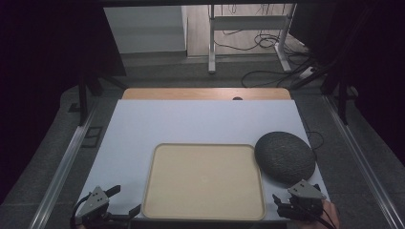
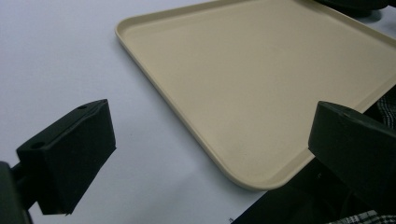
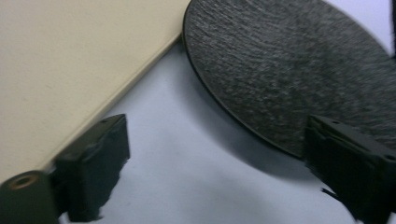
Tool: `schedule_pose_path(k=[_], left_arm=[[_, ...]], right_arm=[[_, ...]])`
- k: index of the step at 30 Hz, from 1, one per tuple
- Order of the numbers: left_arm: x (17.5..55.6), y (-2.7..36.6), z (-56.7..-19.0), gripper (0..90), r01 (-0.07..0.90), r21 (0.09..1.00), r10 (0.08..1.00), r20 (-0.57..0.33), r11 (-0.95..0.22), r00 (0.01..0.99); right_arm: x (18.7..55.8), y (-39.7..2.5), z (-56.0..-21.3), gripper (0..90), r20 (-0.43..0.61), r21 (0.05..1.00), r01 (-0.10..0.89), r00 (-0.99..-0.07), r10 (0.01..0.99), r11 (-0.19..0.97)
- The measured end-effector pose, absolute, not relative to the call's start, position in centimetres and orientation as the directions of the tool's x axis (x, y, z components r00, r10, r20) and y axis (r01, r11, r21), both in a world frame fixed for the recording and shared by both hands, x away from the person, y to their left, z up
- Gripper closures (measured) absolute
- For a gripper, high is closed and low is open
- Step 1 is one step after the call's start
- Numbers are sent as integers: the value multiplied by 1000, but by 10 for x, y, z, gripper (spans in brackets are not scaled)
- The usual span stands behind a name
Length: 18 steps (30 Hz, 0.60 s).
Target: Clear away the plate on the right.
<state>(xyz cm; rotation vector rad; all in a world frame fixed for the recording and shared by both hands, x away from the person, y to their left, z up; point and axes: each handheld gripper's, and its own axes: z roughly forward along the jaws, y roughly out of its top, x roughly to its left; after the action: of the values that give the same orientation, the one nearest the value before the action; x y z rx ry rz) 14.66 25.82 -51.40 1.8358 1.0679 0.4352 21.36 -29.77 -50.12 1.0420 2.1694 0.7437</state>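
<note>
A bare beige tray (image 1: 205,181) lies at the near middle of the white mat; its corner shows in the left gripper view (image 2: 261,79). Right beside it rests a dark grey, rough-textured round plate (image 1: 285,156), close up in the right gripper view (image 3: 289,70). My left gripper (image 1: 125,200) is by the tray's near left corner, open and holding nothing (image 2: 210,154). My right gripper (image 1: 285,202) sits low at the near right, just in front of the plate. It is open over bare mat between tray edge (image 3: 70,60) and plate, holding nothing (image 3: 224,172).
The white mat (image 1: 191,121) covers a wooden table whose far strip (image 1: 205,93) shows. Beyond it are grey floor, metal desk legs (image 1: 211,43) and loose cables (image 1: 267,43). A checked sleeve (image 2: 359,218) lies near the tray's corner.
</note>
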Motion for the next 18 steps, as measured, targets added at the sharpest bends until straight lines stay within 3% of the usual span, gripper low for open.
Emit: schedule_pose_path(k=[5,18], left_arm=[[147,258,-514,3,485,855,817,-142,-183,559],[146,258,-514,5,481,856,818,-133,-190,560]], right_arm=[[215,-296,-499,205,-364,669,451,-494,789,591],[218,-283,-504,316,-584,515,379,-501,639,769]])
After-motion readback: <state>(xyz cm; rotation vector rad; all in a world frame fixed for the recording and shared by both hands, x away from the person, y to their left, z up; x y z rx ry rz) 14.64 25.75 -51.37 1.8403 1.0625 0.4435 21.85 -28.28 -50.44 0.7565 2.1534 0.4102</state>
